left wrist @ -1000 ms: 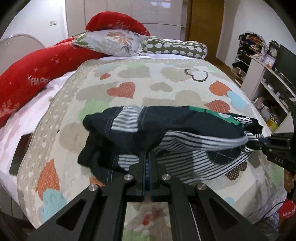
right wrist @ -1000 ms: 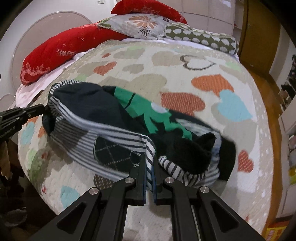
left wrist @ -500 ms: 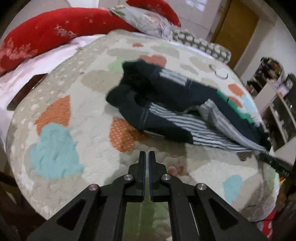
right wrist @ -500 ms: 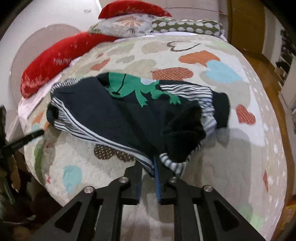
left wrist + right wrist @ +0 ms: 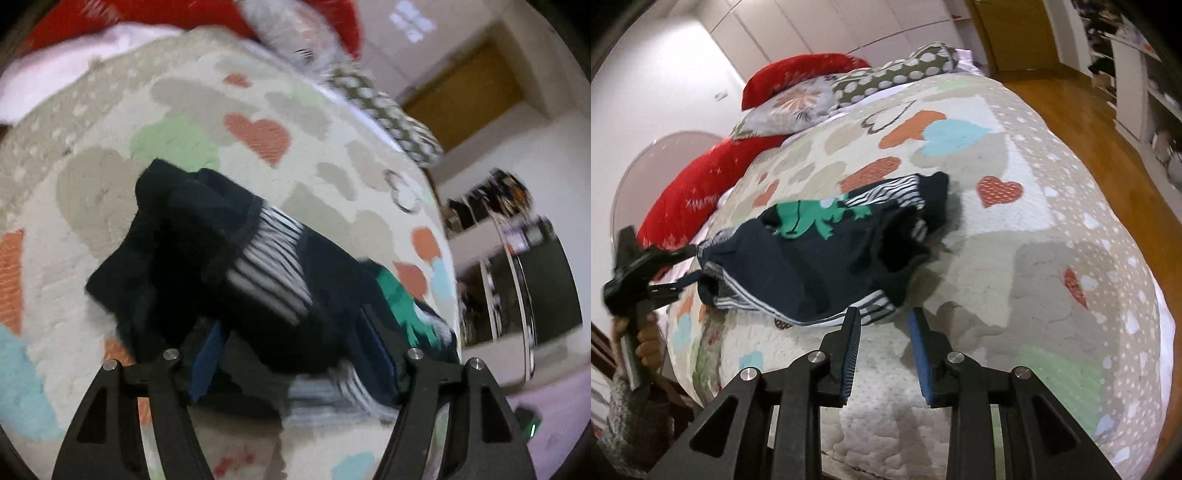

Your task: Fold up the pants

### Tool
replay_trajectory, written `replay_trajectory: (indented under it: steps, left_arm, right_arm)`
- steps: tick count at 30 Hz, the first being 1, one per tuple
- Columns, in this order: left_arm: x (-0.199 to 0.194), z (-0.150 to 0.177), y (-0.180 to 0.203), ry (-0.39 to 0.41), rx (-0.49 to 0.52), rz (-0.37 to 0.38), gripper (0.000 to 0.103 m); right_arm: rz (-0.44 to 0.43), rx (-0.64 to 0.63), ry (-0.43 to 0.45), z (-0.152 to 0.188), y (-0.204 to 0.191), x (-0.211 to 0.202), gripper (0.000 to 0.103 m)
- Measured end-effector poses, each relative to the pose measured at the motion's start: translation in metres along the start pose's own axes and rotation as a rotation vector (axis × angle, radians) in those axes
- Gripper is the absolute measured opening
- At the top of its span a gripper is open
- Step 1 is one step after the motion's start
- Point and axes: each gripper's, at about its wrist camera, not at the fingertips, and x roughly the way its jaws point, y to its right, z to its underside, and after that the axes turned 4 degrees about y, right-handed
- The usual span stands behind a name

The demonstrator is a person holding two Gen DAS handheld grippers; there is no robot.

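On the heart-patterned bed (image 5: 1052, 229) the bunched dark pants (image 5: 820, 266) lie just ahead of the right gripper (image 5: 884, 332), whose jaws stand apart, empty.

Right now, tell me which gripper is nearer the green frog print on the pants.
Left. The left gripper straddles the pants beside the frog print; the right gripper sits open at the near hem.
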Motion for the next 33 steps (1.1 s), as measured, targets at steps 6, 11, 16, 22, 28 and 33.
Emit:
replay_trajectory:
  steps: [6,11,16,22,28,33]
  left_arm:
    - [-0.026,0.016,-0.014,0.050,-0.065,-0.032,0.003]
    - [-0.043,0.049,-0.030,0.089,-0.057,-0.101,0.004]
    - [-0.026,0.062,-0.044,0.058,-0.075,-0.109,0.007]
    - [-0.027,0.065,-0.048,0.075,-0.074,-0.088,0.010]
    - [-0.039,0.065,-0.043,0.131,-0.072,-0.078,0.009]
    - [-0.041,0.058,-0.031,0.180,-0.046,-0.087,0.009]
  right_arm:
    - [0.028,0.042,0.040,-0.005,0.019,-0.011,0.030]
    - [0.045,0.069,0.054,-0.020,0.030,-0.005,0.030]
    - [-0.017,0.091,0.057,-0.033,0.016,0.008,0.030]
    - [0.013,0.028,0.108,-0.036,-0.015,0.015,0.061]
    - [0.137,-0.175,-0.006,-0.045,-0.040,0.049,0.007]
    - [0.129,-0.202,0.126,-0.094,-0.053,0.020,0.007]
